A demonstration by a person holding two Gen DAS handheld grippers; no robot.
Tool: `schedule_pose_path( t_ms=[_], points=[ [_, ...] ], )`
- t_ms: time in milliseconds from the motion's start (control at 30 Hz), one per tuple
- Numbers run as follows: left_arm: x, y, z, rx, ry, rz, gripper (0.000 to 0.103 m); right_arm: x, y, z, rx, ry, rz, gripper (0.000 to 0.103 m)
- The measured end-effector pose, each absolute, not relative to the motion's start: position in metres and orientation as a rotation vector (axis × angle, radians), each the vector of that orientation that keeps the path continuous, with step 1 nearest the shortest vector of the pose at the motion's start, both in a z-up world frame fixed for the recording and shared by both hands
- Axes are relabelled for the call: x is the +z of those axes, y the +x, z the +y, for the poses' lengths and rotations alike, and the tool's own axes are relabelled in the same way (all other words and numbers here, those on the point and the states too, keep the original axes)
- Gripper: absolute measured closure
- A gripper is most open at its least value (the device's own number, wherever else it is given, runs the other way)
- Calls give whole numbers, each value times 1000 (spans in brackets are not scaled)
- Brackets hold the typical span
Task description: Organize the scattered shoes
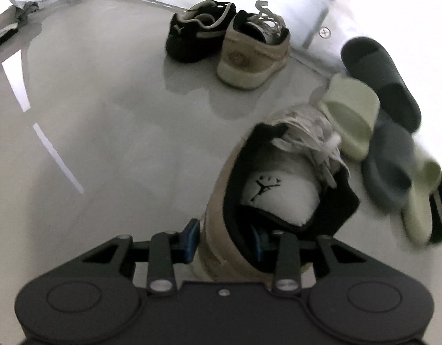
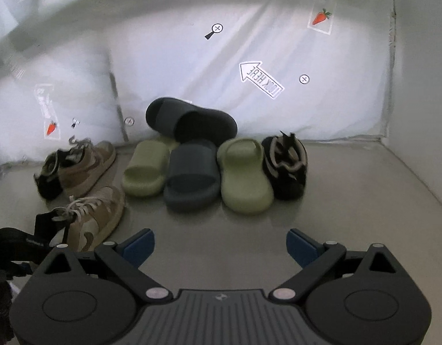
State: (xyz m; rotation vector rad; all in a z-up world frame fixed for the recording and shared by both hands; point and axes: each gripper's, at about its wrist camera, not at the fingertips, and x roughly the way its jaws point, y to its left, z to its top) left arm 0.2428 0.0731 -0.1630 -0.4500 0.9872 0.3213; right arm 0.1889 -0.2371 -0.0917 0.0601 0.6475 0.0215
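My left gripper (image 1: 225, 241) is shut on the heel wall of a tan sneaker (image 1: 278, 187), one pad inside the collar and one outside. A white insole with a jumping-figure logo shows inside it. The same tan sneaker (image 2: 97, 218) lies at the lower left of the right wrist view, toe pointing right. Its twin, a tan sneaker (image 1: 255, 54), stands by the wall beside a black sneaker (image 1: 198, 37). My right gripper (image 2: 221, 247) hangs open above bare floor, in front of a row of slides. Its pads hold nothing.
Two green slides (image 2: 146, 169) (image 2: 244, 175) flank a dark grey slide (image 2: 192, 178); another dark grey slide (image 2: 192, 120) lies on top, leaning on the white sheet wall (image 2: 278, 43). A second black sneaker (image 2: 284, 166) stands right of them. Grey floor (image 1: 91, 143) stretches left.
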Motion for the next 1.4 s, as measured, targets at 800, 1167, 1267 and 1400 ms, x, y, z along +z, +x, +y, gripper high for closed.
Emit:
schedule_pose_path(
  t_ms=[800, 1167, 1267, 1400],
  points=[
    [-157, 119, 33, 95, -293, 1091, 65, -91, 76, -227, 0, 75, 720, 5],
    [-145, 92, 25, 39, -242, 1041, 50, -94, 49, -214, 68, 44, 733, 6],
    [-139, 85, 24, 53, -234, 1012, 49, -98, 44, -209, 131, 15, 739, 10],
    [-131, 76, 25, 80, -249, 969, 49, -108, 51, -202, 240, -11, 797, 23]
  ],
)
